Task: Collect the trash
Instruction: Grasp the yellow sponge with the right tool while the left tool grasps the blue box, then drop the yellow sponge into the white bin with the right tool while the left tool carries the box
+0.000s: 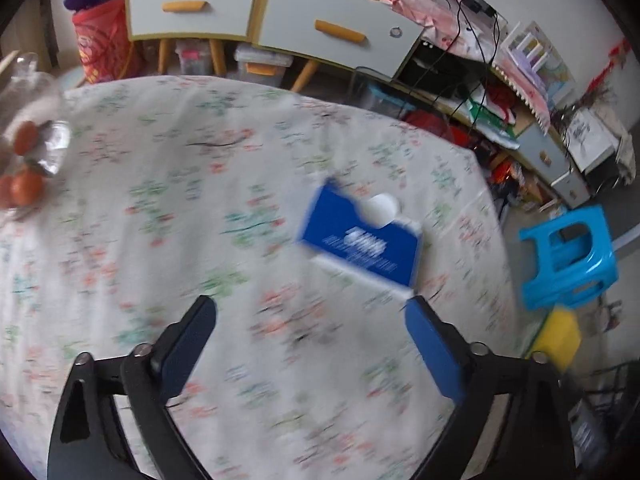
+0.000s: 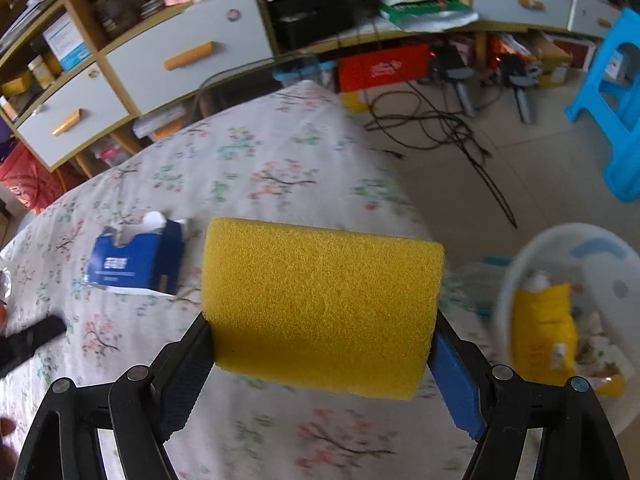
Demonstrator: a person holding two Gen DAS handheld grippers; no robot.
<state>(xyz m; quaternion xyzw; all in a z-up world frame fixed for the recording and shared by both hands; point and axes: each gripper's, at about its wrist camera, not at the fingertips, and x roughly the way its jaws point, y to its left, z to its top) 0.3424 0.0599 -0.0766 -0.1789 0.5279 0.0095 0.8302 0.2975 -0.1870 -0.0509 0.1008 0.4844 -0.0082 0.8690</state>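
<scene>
A blue cardboard box [image 1: 360, 236] with a white cut-out lies on the floral tablecloth [image 1: 200, 200], just ahead and right of my open, empty left gripper [image 1: 310, 312]. The box also shows in the right wrist view [image 2: 136, 258], far left. My right gripper [image 2: 320, 320] is shut on a yellow sponge [image 2: 320, 304] and holds it above the table's right edge. The sponge appears in the left wrist view [image 1: 558, 336] at the right. A white bin [image 2: 516, 276] with a yellow wrapper and other trash sits on the floor to the right.
Oranges and a clear glass dish [image 1: 28, 160] sit at the table's left edge. A blue plastic stool [image 1: 568, 256] stands on the floor to the right. Cabinets with drawers [image 1: 260, 12] and clutter line the wall. Cables [image 2: 440, 128] lie on the floor.
</scene>
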